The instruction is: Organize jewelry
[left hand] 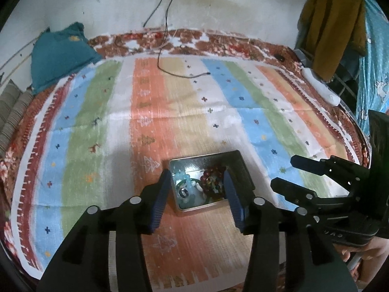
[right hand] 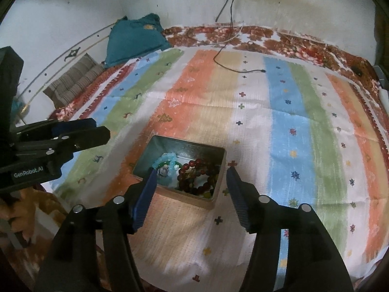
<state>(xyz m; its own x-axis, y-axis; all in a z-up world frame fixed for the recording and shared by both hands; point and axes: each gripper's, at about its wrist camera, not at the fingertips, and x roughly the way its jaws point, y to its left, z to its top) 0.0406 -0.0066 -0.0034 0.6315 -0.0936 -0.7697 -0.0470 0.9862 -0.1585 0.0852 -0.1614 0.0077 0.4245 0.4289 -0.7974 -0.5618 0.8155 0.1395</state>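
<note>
jewelry in tin; both hand-held grippers wide, empty; left reads "genrobot_ai".

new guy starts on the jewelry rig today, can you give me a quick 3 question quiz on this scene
1. True or false: the metal tin on the striped cloth has its lid on.
2. Which lies in the tin's right part? A) dark red bead bracelets B) a watch C) coins
3. Fill in: both the left gripper and the right gripper are ____.

Key: 1 false; 2 A; 3 open
</note>
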